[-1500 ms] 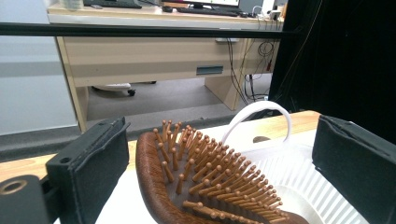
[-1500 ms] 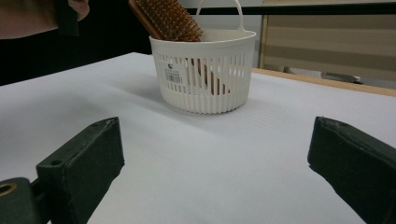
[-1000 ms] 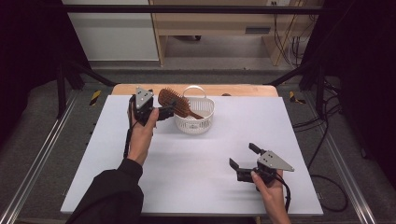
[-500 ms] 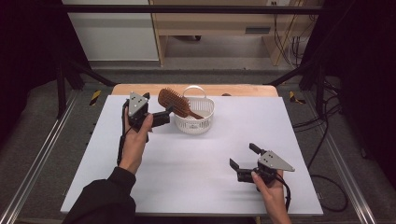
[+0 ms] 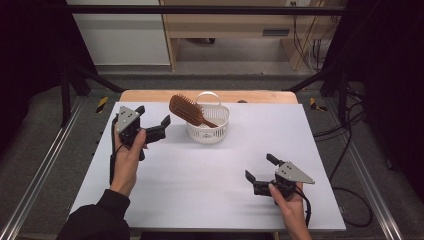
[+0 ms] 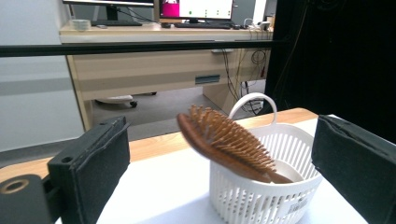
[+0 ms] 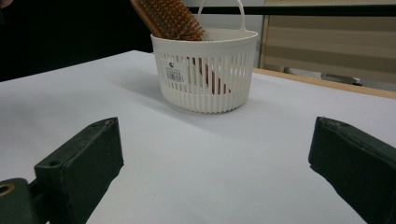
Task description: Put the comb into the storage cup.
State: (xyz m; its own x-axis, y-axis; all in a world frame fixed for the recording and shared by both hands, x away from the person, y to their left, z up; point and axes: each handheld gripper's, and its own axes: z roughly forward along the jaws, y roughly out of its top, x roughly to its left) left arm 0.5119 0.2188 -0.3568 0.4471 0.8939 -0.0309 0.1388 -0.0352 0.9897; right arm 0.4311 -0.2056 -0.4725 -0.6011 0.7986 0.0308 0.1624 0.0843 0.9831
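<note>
Brush (image 5: 187, 111) propped handle-down in basket (image 5: 209, 131), head overhanging rim at 10 o'clock. Left gripper (image 5: 151, 122) wide, empty, just beside. Right gripper (image 5: 260, 167) wide, empty, well apart.

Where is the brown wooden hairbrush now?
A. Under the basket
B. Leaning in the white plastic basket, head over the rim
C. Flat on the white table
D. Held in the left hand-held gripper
B: the brown wooden hairbrush stands tilted in the white plastic basket, its bristled head sticking out over the rim.
</note>
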